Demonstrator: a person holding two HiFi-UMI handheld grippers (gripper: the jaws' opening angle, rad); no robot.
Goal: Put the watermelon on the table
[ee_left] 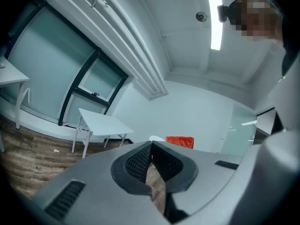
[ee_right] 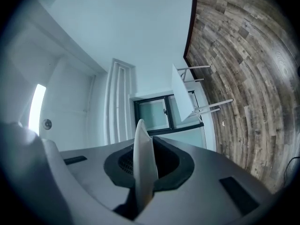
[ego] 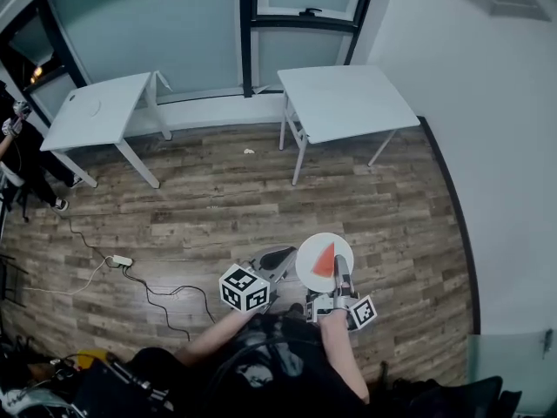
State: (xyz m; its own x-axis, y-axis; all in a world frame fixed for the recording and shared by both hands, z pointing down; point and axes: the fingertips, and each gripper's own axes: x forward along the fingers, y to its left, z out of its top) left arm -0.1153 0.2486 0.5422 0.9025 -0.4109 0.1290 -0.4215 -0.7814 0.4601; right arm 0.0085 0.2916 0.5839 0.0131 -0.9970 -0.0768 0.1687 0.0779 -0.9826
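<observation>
A red wedge of watermelon (ego: pixel 325 260) lies on a round white plate (ego: pixel 312 273) held above the wooden floor in the head view. My right gripper (ego: pixel 342 274) is shut on the plate's near rim. In the right gripper view the plate (ee_right: pixel 140 144) shows edge-on between the jaws of the right gripper (ee_right: pixel 144 170). My left gripper (ego: pixel 283 255) hangs just left of the plate, shut and holding nothing. From the left gripper view, that gripper (ee_left: pixel 151 145) has its tips together, and the watermelon (ee_left: pixel 180 142) and the plate's edge (ee_left: pixel 157 138) show just beyond.
Two white tables stand by the window wall, one far right (ego: pixel 344 103) and one far left (ego: pixel 97 110). A power strip with cables (ego: pixel 122 261) lies on the floor at left. A person (ego: pixel 17 146) stands at the left edge. The white wall (ego: pixel 487 103) runs along the right.
</observation>
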